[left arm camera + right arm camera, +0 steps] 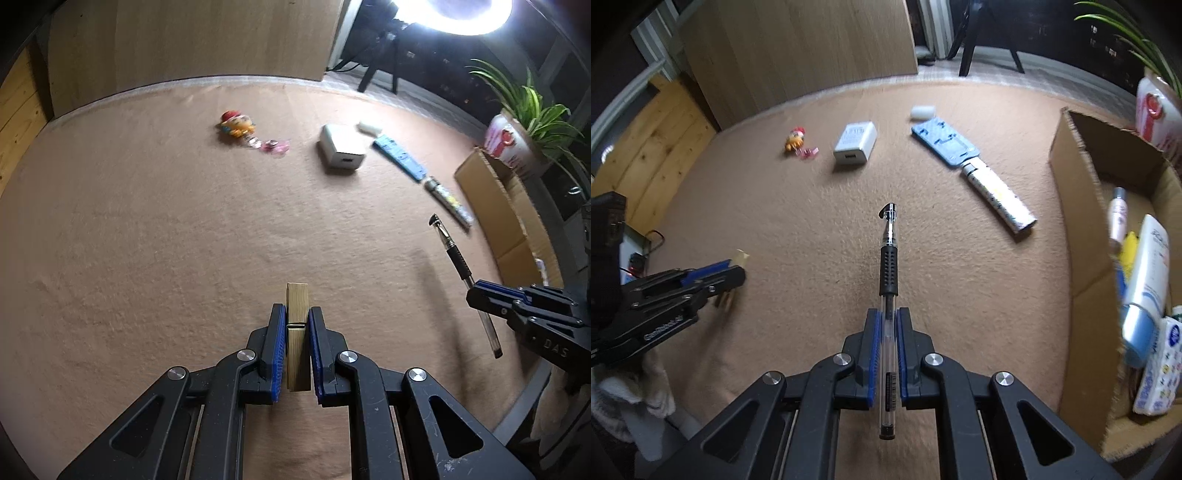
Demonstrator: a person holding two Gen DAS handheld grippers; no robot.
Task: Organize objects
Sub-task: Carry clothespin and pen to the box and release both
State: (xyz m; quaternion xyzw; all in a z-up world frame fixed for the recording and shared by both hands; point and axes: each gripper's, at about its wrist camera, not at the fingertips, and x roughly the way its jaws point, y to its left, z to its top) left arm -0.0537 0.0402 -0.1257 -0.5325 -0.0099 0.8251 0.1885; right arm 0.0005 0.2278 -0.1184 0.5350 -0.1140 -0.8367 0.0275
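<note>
1. My left gripper (297, 325) is clenched on a wooden clothespin (297, 332), pads pressing its 2 flat sides, its tip pointing forward above the tan cloth (147, 240).
2. My right gripper (887, 332) is clamped on a pen (888, 280) at the clear barrel, so the black grip and tip stick out ahead, off the cloth.
3. The cardboard box (1082, 236) stands just right of the pen and already holds bottles and tubes; I judge both items go there.
4. Left on the cloth: white charger (855, 147), blue tool (945, 142), white tube (997, 197), small toy (796, 142).
5. Holding both items lengthwise along the fingers should let them drop cleanly into the box.
</note>
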